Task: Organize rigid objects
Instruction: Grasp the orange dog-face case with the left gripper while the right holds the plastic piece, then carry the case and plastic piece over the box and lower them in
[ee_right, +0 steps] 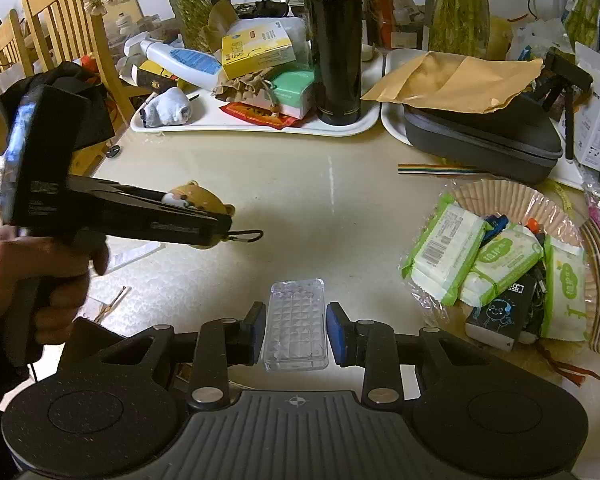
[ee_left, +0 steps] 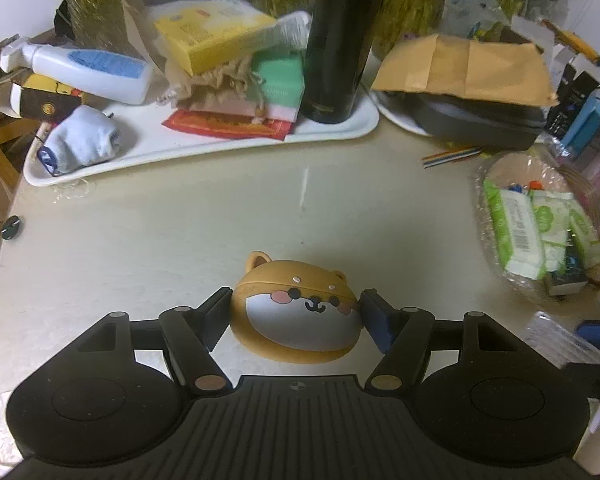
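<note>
An orange dog-faced case (ee_left: 296, 308) lies on the table between the fingers of my left gripper (ee_left: 296, 316). The left finger touches its side and the right finger stands a hair off it, so the jaws are open around it. In the right wrist view the same case (ee_right: 196, 198) shows behind the left gripper body (ee_right: 112, 208). A clear studded plastic box (ee_right: 296, 324) lies between the fingers of my right gripper (ee_right: 296, 332). Small gaps show on both sides, so the gripper is open around it.
A white tray (ee_right: 204, 122) at the back holds a black flask (ee_right: 336, 40), a yellow box, a lotion bottle and a sock. A black hard case (ee_right: 484, 136) under a brown envelope sits back right. A basket of wipe packs (ee_right: 500, 264) stands right.
</note>
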